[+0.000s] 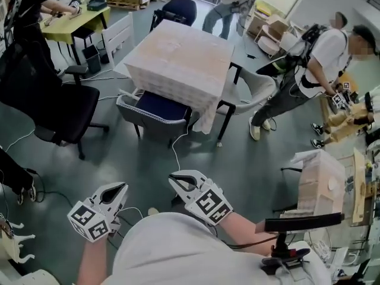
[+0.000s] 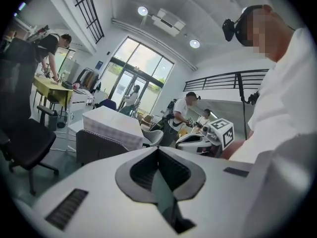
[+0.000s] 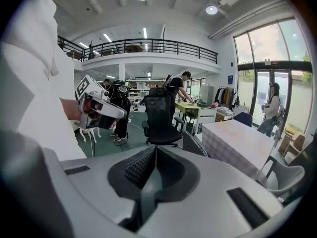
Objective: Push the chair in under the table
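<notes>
Head view: the chair [image 1: 155, 113], a grey shell with a dark blue seat, sits tucked part-way under the cloth-covered counter [image 1: 178, 64], its back outside the edge. The left tongs [image 1: 119, 187] and right tongs [image 1: 174, 177] hang near the person's chest, well apart from it.

Left gripper view: the jaws meet, nothing between them.

Right gripper view: the jaws are likewise closed and empty.

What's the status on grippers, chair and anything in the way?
Shut, empty: left gripper, right gripper, both off the chair. Its seat is partly under the table. White cable on floor before it.
</notes>
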The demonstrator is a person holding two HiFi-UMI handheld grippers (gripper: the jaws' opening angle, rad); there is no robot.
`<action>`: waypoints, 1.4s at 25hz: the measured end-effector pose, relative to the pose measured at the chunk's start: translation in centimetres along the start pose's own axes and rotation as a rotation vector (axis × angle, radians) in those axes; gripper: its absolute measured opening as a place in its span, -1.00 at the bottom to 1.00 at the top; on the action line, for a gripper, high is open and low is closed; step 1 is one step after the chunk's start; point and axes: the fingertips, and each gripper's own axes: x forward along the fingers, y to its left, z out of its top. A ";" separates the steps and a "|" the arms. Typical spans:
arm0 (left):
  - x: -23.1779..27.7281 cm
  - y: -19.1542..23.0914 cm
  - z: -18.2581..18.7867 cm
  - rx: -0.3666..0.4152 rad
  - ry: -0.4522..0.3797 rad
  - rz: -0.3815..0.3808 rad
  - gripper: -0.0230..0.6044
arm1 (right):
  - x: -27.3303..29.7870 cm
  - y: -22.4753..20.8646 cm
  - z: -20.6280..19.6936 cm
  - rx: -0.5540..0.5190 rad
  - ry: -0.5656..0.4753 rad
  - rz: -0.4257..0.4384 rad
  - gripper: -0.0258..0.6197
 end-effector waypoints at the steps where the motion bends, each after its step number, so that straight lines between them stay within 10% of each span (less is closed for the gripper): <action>1: -0.3 -0.2 0.0 0.006 0.000 0.001 -0.89 | 0.0 0.4 0.2 -0.005 -0.002 0.003 -0.86; 35: 4.1 1.9 -3.4 -0.123 0.100 -0.031 -0.89 | -1.0 -0.5 -2.0 0.047 0.042 -0.037 -0.88</action>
